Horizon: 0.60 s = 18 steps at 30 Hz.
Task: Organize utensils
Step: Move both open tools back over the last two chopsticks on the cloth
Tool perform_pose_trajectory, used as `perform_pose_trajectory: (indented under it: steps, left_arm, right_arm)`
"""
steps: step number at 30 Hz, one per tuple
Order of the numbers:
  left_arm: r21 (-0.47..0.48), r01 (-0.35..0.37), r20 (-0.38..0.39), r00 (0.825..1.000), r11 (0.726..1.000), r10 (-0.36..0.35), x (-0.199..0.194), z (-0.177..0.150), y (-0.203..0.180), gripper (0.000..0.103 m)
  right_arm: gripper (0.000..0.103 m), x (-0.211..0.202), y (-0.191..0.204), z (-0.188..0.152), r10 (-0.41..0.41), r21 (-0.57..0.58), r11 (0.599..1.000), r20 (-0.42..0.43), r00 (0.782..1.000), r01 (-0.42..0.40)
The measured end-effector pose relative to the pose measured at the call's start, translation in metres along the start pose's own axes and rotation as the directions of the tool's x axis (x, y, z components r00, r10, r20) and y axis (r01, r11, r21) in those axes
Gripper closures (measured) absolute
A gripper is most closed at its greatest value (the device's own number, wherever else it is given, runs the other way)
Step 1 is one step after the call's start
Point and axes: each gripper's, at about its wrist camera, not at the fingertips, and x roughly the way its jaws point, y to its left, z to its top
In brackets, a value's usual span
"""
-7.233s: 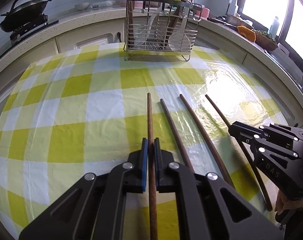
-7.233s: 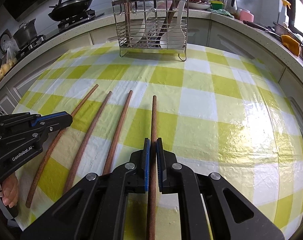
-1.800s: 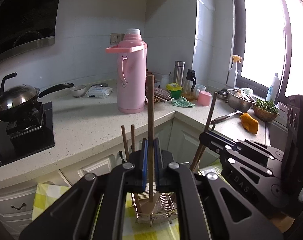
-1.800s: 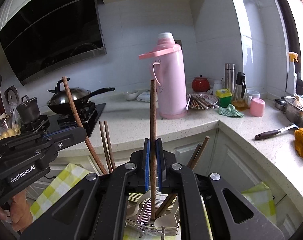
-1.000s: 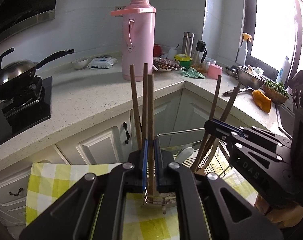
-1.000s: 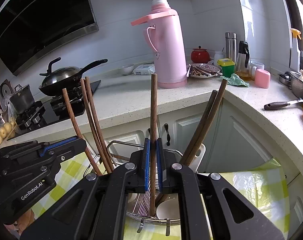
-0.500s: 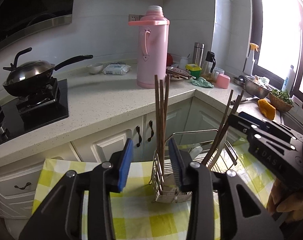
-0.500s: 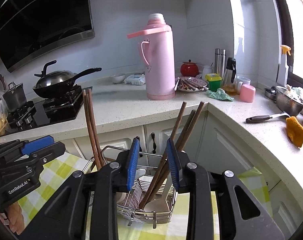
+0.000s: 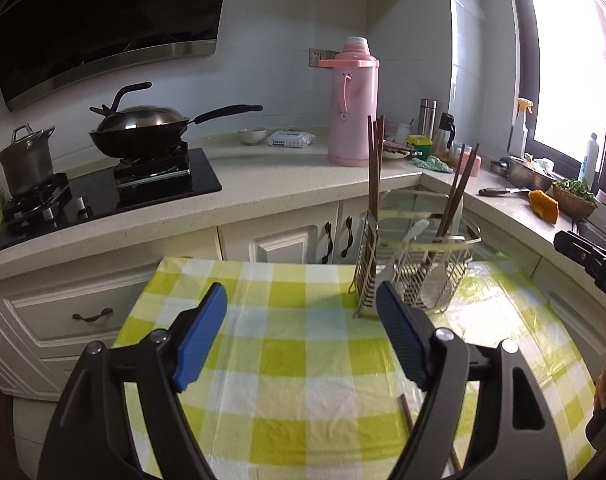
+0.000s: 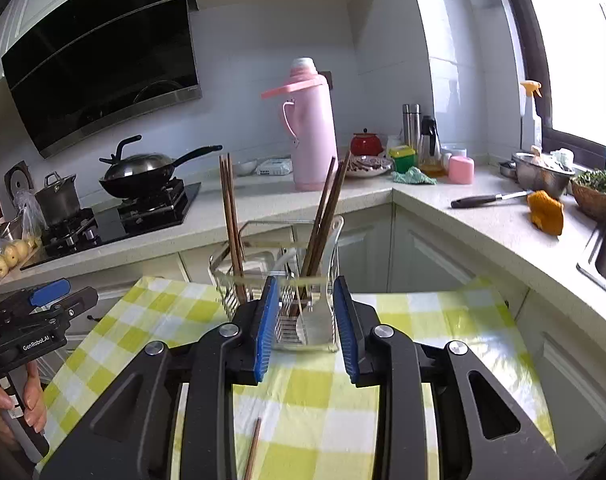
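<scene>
A wire utensil rack (image 9: 419,256) (image 10: 287,280) stands at the far end of the yellow checked table (image 9: 287,360). Brown chopsticks stand upright in its left end (image 9: 373,168) (image 10: 231,216), and others lean in its right part (image 9: 459,184) (image 10: 323,220). My left gripper (image 9: 301,336) hangs back from the rack over the cloth, its jaws opening with nothing between them. My right gripper (image 10: 306,328) is open and empty, short of the rack. One loose chopstick (image 10: 253,448) (image 9: 407,412) lies on the cloth below the grippers.
A pink thermos (image 9: 353,104) stands on the counter behind the rack. To the left, a wok (image 9: 143,128) and a pot (image 9: 27,160) sit on the stove. A knife (image 10: 487,199) and an orange sponge (image 10: 545,212) lie on the right counter. A hand (image 10: 27,400) holds the left gripper.
Both grippers let go of the chopsticks they had lowered into the rack, opened, and drew back from it. The left jaws widened further.
</scene>
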Motion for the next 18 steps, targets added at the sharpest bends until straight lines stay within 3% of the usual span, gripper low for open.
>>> perform_pose_trajectory:
  steps: [10,18]
  left_arm:
    - [-0.001,0.025,-0.079,0.997,1.000,-0.025,-0.013,-0.088,-0.007,0.028]
    - [-0.017,0.033,-0.130,0.991,0.999,-0.035,-0.009,-0.132,-0.012,0.025]
  right_arm:
    - [0.074,-0.022,0.011,-0.089,-0.018,0.027,0.999,-0.090,0.996,0.020]
    - [0.074,-0.017,0.031,-0.127,0.000,-0.014,1.000,-0.168,0.986,-0.003]
